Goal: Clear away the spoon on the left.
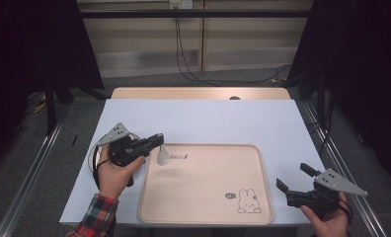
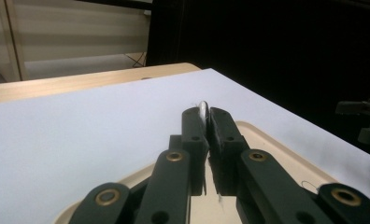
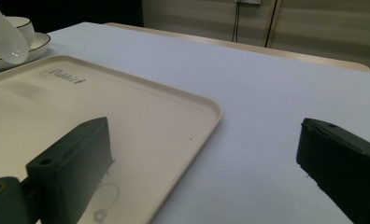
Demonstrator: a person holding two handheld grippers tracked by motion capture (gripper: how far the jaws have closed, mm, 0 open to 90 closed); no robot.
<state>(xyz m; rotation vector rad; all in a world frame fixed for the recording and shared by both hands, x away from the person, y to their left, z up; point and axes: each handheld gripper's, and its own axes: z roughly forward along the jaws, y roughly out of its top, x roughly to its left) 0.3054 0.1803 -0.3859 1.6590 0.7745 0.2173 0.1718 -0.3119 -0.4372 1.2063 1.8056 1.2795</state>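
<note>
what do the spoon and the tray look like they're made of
Spoon: probably glazed white ceramic, or perhaps melamine; its bowl is smooth, milky and slightly shiny. The left gripper pinches its handle.
Tray: likely matte beige plastic or melamine, judging by its even colour, moulded rounded rim and printed rabbit drawing.

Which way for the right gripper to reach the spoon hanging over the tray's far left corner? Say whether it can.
Probably yes: the right gripper stands open, and only bare tray lies between it and the spoon, though the left gripper clamps its handle.

L gripper grips white spoon over tray – R gripper open.
</note>
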